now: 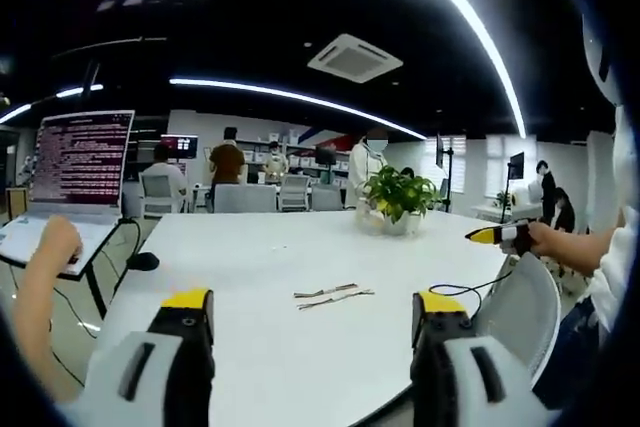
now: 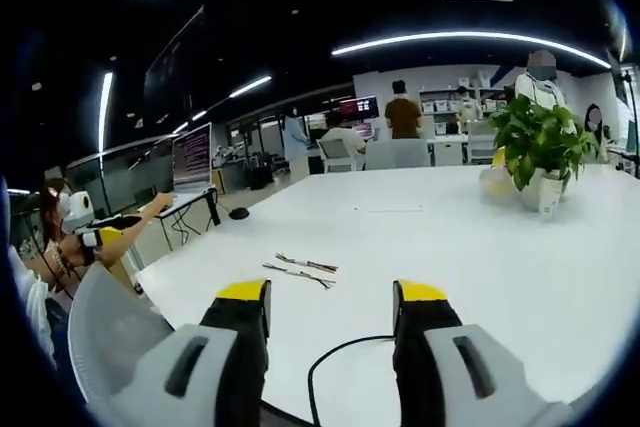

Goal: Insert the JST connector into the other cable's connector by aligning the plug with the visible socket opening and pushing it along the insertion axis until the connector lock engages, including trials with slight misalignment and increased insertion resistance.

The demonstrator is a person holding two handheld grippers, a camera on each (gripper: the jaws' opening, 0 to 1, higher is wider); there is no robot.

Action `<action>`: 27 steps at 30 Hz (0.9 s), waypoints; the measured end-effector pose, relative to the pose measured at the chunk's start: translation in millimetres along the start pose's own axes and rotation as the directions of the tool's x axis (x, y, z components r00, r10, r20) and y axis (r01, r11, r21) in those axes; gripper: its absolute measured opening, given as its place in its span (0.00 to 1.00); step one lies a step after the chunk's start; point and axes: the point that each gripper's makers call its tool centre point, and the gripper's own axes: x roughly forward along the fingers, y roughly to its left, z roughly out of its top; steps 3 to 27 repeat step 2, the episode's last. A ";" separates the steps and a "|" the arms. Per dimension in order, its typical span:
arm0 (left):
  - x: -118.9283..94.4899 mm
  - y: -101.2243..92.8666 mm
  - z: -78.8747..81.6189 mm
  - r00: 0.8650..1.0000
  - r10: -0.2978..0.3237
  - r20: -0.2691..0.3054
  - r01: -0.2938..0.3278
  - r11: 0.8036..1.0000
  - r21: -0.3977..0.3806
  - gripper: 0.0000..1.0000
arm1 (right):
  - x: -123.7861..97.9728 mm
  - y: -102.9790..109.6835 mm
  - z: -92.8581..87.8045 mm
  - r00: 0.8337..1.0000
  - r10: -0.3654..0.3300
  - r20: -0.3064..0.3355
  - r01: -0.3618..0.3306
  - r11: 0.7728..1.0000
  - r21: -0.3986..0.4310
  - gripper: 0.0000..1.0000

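Progress: nothing mated yet, by my reckoning; the two cables [image 1: 333, 294] lie loose on the white table [image 1: 300, 247], untouched, so picking up, lining up plug with socket and pushing to the lock are all left.
Left gripper [image 1: 312, 322]: jaws apart with nothing between them, hovering at the near table edge; the cables sit at about 12 o'clock from its tips, a little way off.
Right gripper [image 2: 331, 312]: jaws likewise spread and empty; the cables [image 2: 300, 269] lie at roughly 11 o'clock from its tips, near but apart.
Cables' lie: thin, side by side, close together on the table; too small to tell which end carries plug or socket.
Left gripper view's extras: a laptop [image 1: 75, 172] on a stand at 9 o'clock with a hand [image 1: 55, 242] at it, and a yellow-tipped gripper [image 1: 500, 236] held by a person at 3 o'clock.
Right gripper view's extras: a black cord [image 2: 335, 362] curling between the jaws, and a white chair back [image 2: 110, 337] at 8 o'clock.
Both views: a potted plant [image 2: 540, 147] on the table, people far behind.
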 end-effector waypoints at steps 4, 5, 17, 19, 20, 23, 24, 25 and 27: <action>-0.9 0.8 -2.7 1.000 0.000 -0.005 0.000 1.000 -0.005 0.80 | 0.1 0.8 -0.1 1.000 0.000 0.000 0.000 1.000 0.001 0.46; -0.9 0.8 -2.7 1.000 0.000 -0.005 0.000 1.000 -0.005 0.80 | 0.1 0.8 -0.1 1.000 0.000 0.000 0.000 1.000 0.001 0.46; -0.9 0.8 -2.7 1.000 0.000 -0.005 0.000 1.000 -0.005 0.80 | 0.1 0.8 -0.1 1.000 0.000 0.000 0.000 1.000 0.001 0.46; -0.9 0.8 -2.7 1.000 0.000 -0.005 0.000 1.000 -0.005 0.80 | 0.1 0.8 -0.1 1.000 0.000 0.000 0.000 1.000 0.001 0.46; -0.9 0.8 -2.7 1.000 0.000 -0.005 0.000 1.000 -0.005 0.80 | 0.1 0.8 -0.1 1.000 0.000 0.000 0.000 1.000 0.001 0.46; -0.9 0.8 -2.7 1.000 0.000 -0.005 0.000 1.000 -0.005 0.80 | 0.1 0.8 -0.1 1.000 0.000 0.000 0.000 1.000 0.001 0.46; -0.9 0.8 -2.7 1.000 0.000 -0.005 0.000 1.000 -0.005 0.80 | 0.1 0.8 -0.1 1.000 0.000 0.000 0.000 1.000 0.001 0.46; -0.9 0.8 -2.7 1.000 0.000 -0.005 0.000 1.000 -0.005 0.80 | 0.1 0.8 -0.1 1.000 0.000 0.000 0.000 1.000 0.001 0.46; -0.9 0.8 -2.7 1.000 0.000 -0.005 0.000 1.000 -0.005 0.80 | 0.1 0.8 -0.1 1.000 0.000 0.000 0.000 1.000 0.001 0.46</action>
